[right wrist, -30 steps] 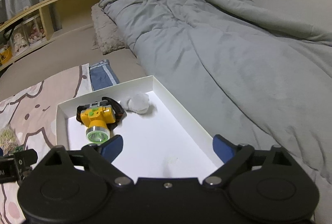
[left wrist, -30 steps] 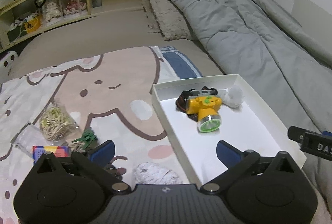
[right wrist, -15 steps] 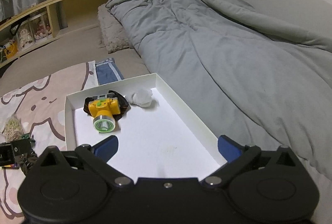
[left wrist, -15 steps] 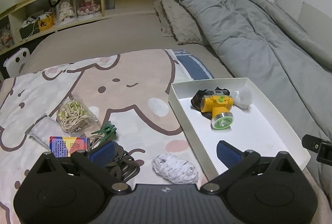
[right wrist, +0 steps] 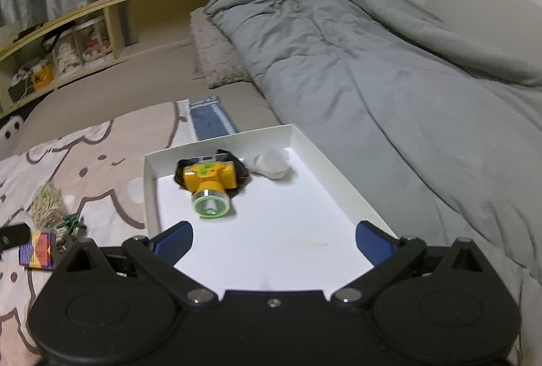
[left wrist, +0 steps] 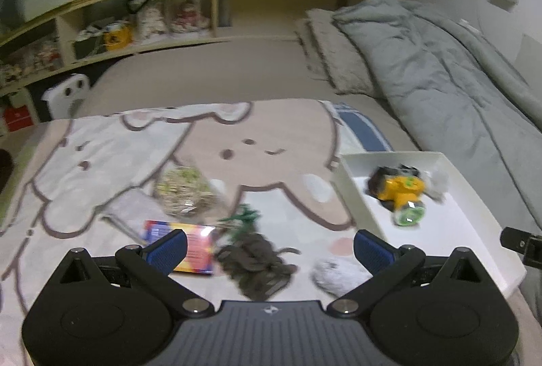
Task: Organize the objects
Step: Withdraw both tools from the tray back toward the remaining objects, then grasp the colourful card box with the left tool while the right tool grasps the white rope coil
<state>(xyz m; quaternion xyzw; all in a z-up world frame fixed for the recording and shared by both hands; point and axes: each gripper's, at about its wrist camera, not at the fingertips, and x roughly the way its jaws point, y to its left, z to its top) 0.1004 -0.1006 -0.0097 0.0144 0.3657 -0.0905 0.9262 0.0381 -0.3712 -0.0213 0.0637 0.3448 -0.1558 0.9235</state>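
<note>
Since a second ago the left gripper (left wrist: 269,245) has swung away from the white tray (left wrist: 481,196) toward the loose items on the cartoon blanket (left wrist: 101,149), and the right gripper (right wrist: 272,239) has pulled back a little, so more of the tray shows. Both sets of jaws stand wide apart and hold nothing.

Outward from the left gripper: a dark coiled bundle (left wrist: 257,259) lies between the fingers, a grey-white ball (left wrist: 335,271) at about 4 o'clock of it, a colourful card box (left wrist: 189,247) at 9 o'clock, a green clip (left wrist: 245,218) at 12, and a bag of pale cord (left wrist: 184,193) toward 10 o'clock. The yellow headlamp (right wrist: 208,183) and a white wad (right wrist: 272,162) already lie in the tray's far end, at 12 o'clock of the right gripper.

The risk, as I judge it: the bundle, clip and card box crowd together, so closing the jaws may snag two things at once, or the loose coil may slip out partway to the tray.

The left view is motion-blurred; what the dark bundle is cannot be told, and the left finger covers part of the card box.
</note>
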